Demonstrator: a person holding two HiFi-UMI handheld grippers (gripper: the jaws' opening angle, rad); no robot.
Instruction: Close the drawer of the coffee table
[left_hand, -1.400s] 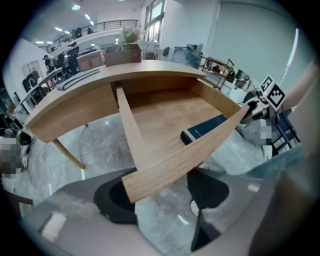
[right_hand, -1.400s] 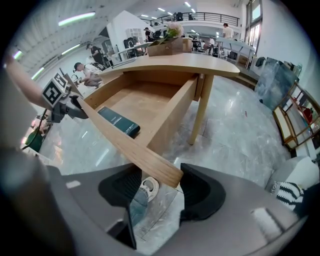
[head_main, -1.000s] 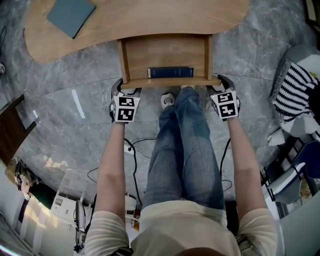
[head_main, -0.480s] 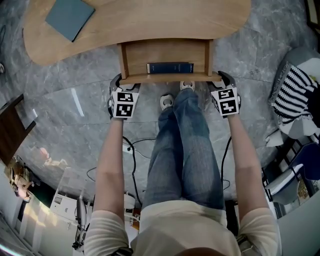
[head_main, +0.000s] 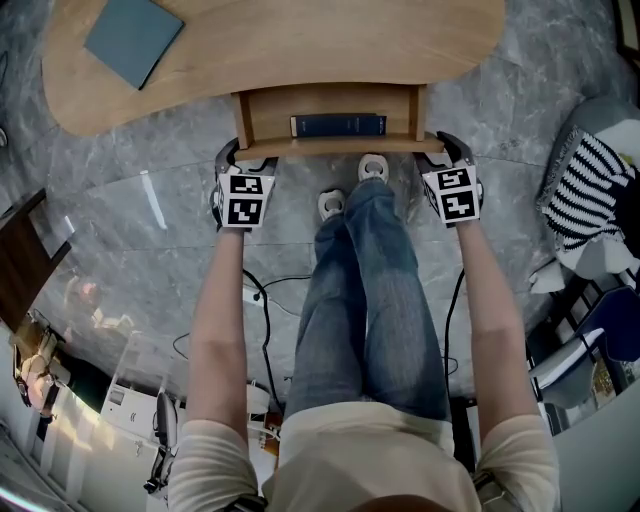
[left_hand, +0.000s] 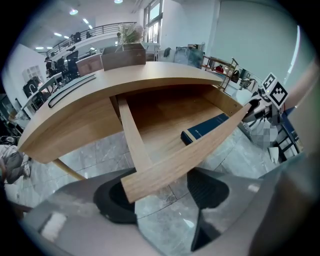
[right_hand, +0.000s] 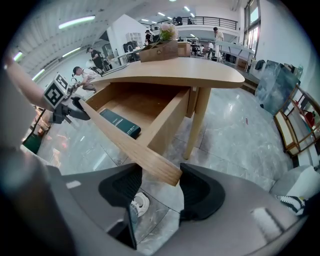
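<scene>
Bracing opposite ends of the drawer (head_main: 330, 143), upper centre of frame, left claw (head_main: 238, 156) and right claw (head_main: 441, 150) should drive it in straight. Both gape open, each straddling a corner, clamping nothing.

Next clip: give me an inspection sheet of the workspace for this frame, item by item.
Surface: wooden coffee table, curved edge.
Job's things: drawer partly open, dark book lying inside just behind the drawer front.
Clutter: blue-grey book on the tabletop.
Grippers: left gripper jaws apart round the front's left corner; right gripper straddles its right end, grip unclear.
Cables: black cables on the floor beside the person's legs.
Surroundings: grey stone floor; striped cloth at right.
</scene>
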